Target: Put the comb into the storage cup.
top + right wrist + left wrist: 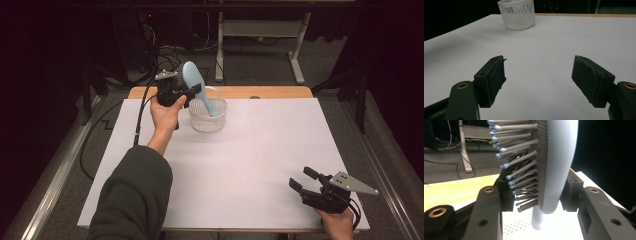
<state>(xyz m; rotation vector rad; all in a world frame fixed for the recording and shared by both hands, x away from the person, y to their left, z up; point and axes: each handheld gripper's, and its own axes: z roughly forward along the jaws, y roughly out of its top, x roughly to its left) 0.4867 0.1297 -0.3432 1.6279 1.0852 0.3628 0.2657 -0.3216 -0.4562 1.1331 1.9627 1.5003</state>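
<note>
Left claw (192, 92) grips hairbrush (196, 84), handle down in basket (207, 117).

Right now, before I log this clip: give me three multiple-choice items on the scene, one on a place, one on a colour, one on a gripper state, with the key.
1. Where does the hairbrush's handle end point?
A. Into the white basket
B. Flat on the table
C. Toward the right gripper

2. What colour is the hairbrush?
A. Red
B. Light blue
C. Black

3. How does the right gripper stand?
A. Shut on the basket
B. Shut on the hairbrush
C. Open, holding nothing

Answers:
1. A: the high view shows the handle slanting down inside the basket's rim.
2. B: its back shows pale blue in the high view.
3. C: the right gripper view shows its jaws wide apart over the bare white table, while the left gripper clamps the brush head.
</note>
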